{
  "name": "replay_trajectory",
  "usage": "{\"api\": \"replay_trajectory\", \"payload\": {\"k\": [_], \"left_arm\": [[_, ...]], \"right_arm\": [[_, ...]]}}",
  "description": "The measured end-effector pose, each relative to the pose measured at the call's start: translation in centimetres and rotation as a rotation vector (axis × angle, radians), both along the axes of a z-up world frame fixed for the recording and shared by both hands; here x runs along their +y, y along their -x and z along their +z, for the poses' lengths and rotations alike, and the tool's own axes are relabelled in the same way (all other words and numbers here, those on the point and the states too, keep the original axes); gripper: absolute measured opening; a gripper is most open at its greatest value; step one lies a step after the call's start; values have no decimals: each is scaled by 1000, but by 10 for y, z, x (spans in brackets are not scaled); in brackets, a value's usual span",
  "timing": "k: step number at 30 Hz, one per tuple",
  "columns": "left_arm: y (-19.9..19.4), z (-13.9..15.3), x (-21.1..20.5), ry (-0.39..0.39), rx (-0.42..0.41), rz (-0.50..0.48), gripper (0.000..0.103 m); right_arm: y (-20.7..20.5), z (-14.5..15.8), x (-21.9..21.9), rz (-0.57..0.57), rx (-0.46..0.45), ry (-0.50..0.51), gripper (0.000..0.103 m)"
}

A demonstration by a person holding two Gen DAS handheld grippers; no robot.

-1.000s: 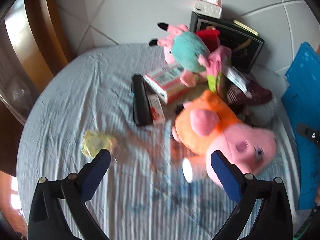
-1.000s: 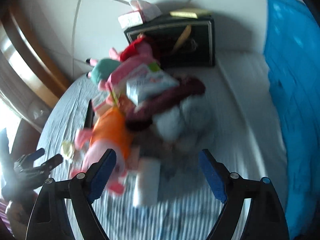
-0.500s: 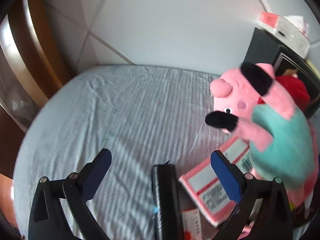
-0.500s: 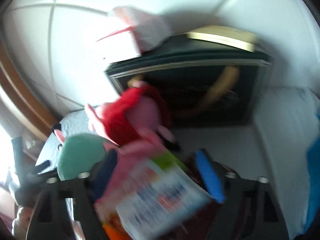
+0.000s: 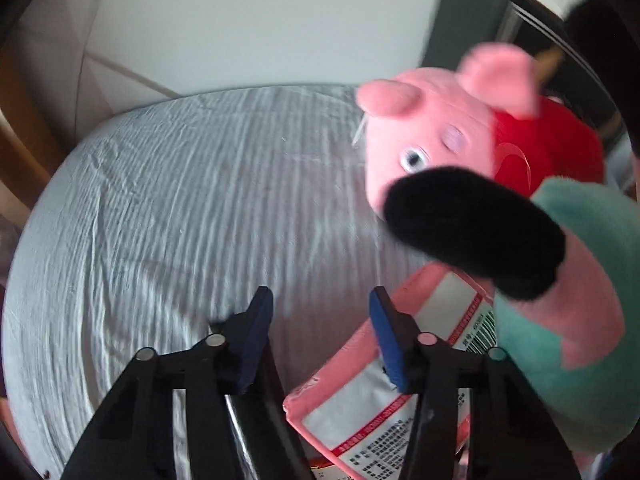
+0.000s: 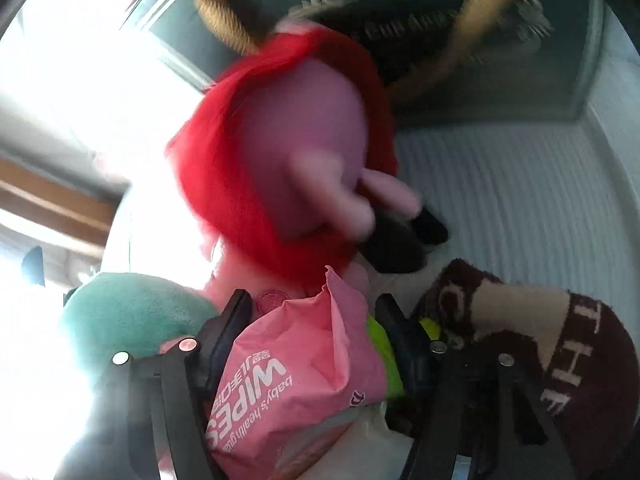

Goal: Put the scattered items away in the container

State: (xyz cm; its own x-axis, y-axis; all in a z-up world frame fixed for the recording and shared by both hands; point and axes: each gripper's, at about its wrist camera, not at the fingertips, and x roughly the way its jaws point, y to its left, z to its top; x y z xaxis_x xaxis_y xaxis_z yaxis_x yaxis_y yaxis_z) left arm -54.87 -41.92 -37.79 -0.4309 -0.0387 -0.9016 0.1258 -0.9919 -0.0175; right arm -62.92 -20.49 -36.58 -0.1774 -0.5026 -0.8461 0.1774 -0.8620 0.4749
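Observation:
In the right wrist view my right gripper (image 6: 312, 314) is closing on a pink baby-wipes pack (image 6: 296, 364), and both pads touch its sides. Behind it a pink pig plush in a red dress (image 6: 288, 148) leans by the dark container with a rope handle (image 6: 492, 52). My left gripper (image 5: 320, 320) is closing low over the pale blue sheet (image 5: 180, 200), with only sheet between its tips. A black bar (image 5: 244, 424) runs under its left finger. A pink box with a white label (image 5: 360, 412) lies under its right finger.
A plush in a teal dress (image 5: 580, 300) with a black foot (image 5: 472, 232) hangs close at the right of the left wrist view. A maroon knitted cloth with letters (image 6: 568, 340) lies right of the wipes. Wooden furniture (image 5: 24, 120) borders the sheet on the left.
Both grippers have dropped and pushed forward into the pile. The left jaws have narrowed over the black bar and pink box. The right jaws have closed onto the wipes pack.

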Motion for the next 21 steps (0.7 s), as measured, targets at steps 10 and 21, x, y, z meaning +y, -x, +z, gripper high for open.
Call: {"api": "replay_trajectory", "payload": {"k": [10, 21], "left_arm": [[-137, 4, 26, 30, -69, -58, 46], [-174, 47, -43, 125, 38, 150, 92]], "right_arm": [[-137, 12, 21, 175, -72, -21, 63], [-59, 65, 29, -10, 146, -54, 85]]}}
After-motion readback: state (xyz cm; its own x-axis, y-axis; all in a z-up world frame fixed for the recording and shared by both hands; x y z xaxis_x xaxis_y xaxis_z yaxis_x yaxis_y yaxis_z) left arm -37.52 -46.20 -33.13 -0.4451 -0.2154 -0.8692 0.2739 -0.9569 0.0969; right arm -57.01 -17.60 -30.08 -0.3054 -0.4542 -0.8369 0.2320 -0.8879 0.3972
